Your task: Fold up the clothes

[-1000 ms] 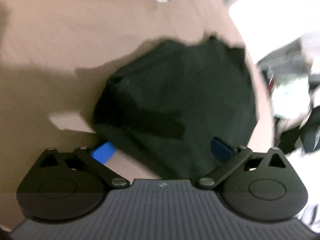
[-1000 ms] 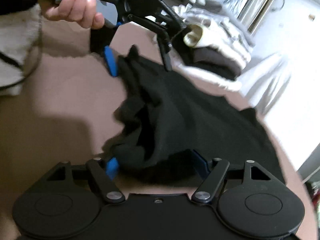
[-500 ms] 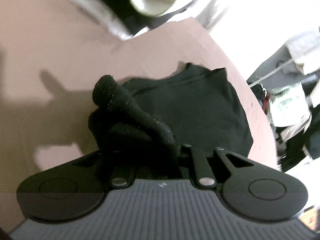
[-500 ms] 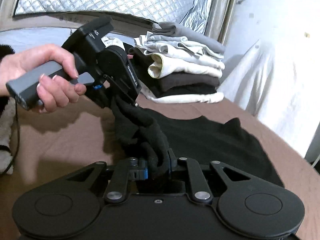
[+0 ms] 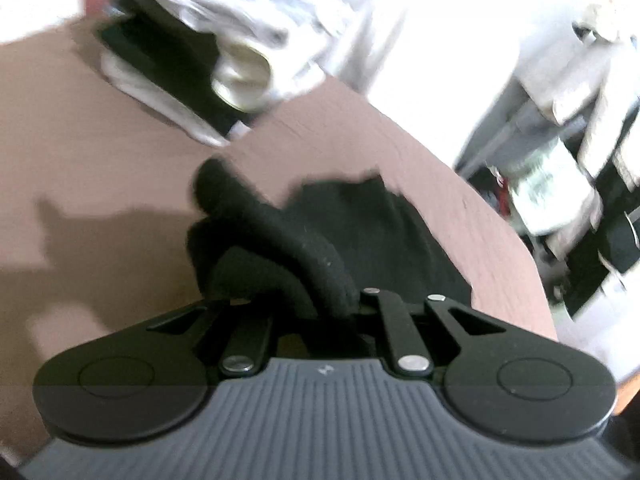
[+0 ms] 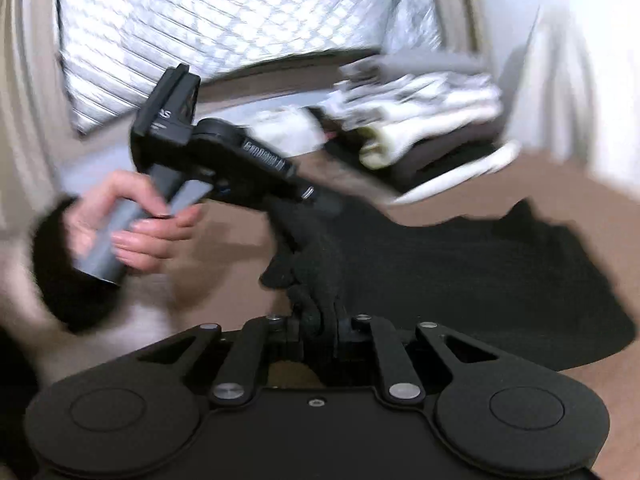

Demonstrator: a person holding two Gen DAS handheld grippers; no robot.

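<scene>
A black garment (image 6: 480,264) lies on the brown bed cover, one edge bunched and lifted off the surface. My left gripper (image 5: 320,312) is shut on a thick roll of that black cloth (image 5: 288,248). My right gripper (image 6: 316,324) is shut on the same bunched edge just in front of me. In the right wrist view the left gripper (image 6: 308,196) is held by a hand (image 6: 136,220) up and to the left, with black cloth hanging between the two grippers. The fingertips of both are hidden by cloth.
A stack of folded clothes (image 6: 420,128) in white, cream and dark layers sits at the back of the bed; it also shows in the left wrist view (image 5: 224,60). The bed edge (image 5: 500,216) curves on the right, with clutter on the floor beyond. A quilted silver panel (image 6: 224,24) stands behind.
Both grippers went from open around the garment's edge to shut on it, then lifted it. The view has swung up toward the folded stack, and the cloth now hangs between them.
</scene>
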